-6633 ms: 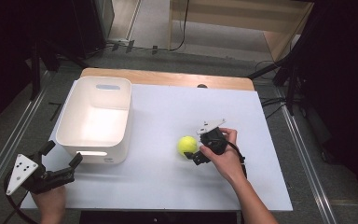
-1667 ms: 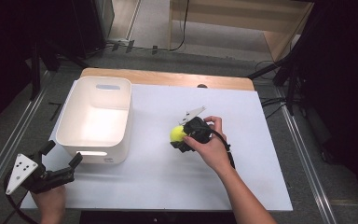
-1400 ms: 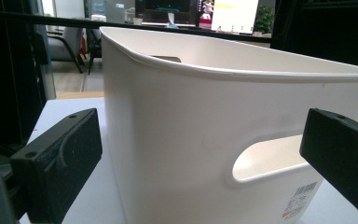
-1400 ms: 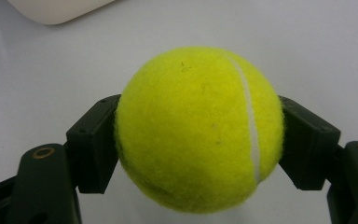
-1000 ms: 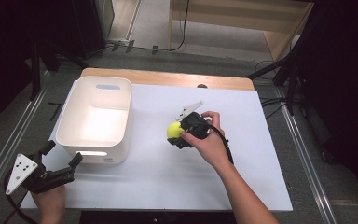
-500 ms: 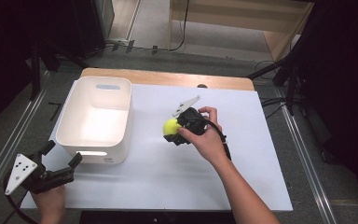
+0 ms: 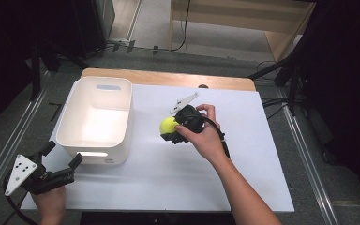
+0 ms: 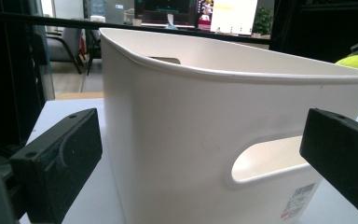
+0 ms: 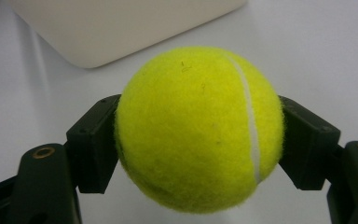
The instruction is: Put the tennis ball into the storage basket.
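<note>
High view, tennis ball: clamped in the right gripper, near the worktop centre, beside the white bin.
Left gripper: spread wide, at the worktop's near-left corner.

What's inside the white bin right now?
Nothing that shows: in the high view the white bin's lit floor looks bare. Its near wall hides a strip of floor just behind it. The tennis ball is outside, clamped in the right gripper.

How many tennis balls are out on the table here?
1. The tennis ball is clamped in the right gripper, right of the white bin. The bin looks empty.
</note>
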Demonstrator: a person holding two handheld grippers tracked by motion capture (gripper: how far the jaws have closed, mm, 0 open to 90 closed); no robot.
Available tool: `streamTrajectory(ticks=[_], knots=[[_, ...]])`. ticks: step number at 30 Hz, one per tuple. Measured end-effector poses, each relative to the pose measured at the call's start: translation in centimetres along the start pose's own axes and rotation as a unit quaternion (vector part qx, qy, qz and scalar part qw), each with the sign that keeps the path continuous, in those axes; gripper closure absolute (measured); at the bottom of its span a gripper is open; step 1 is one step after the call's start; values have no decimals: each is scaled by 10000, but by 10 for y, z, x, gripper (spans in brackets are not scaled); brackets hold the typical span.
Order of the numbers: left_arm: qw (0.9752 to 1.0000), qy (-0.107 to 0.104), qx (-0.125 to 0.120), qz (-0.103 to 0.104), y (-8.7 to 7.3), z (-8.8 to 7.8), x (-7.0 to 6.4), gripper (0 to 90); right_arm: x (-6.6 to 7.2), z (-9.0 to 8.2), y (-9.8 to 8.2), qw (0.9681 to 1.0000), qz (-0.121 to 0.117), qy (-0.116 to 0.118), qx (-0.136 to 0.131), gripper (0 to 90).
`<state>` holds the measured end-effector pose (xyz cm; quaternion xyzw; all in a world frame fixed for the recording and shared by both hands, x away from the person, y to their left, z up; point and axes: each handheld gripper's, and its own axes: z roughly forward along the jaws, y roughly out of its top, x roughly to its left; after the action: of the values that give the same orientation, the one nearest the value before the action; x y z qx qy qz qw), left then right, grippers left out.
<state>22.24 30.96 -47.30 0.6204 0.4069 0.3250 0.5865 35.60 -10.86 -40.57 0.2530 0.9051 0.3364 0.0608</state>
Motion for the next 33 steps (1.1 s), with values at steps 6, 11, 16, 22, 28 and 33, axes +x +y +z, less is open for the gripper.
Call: streamTrajectory(ticks=[6,11,16,22,28,33], knots=[[10000,-4,0,-8,0,0,0,0,1,0,6,10000,-46,-2,7,224],[10000,-7,0,-12,0,0,0,0,2,0,10,10000,-72,21,-10,224],[10000,-11,4,-14,0,0,0,0,3,0,16,9999,-117,62,-36,224],[10000,-23,1,-20,0,0,0,0,4,0,22,9997,-192,131,-60,224],[10000,-28,5,-17,0,0,0,0,6,2,27,9996,-248,152,-58,224],[10000,-32,4,-41,0,0,0,0,7,4,33,9994,-276,187,-31,224]])
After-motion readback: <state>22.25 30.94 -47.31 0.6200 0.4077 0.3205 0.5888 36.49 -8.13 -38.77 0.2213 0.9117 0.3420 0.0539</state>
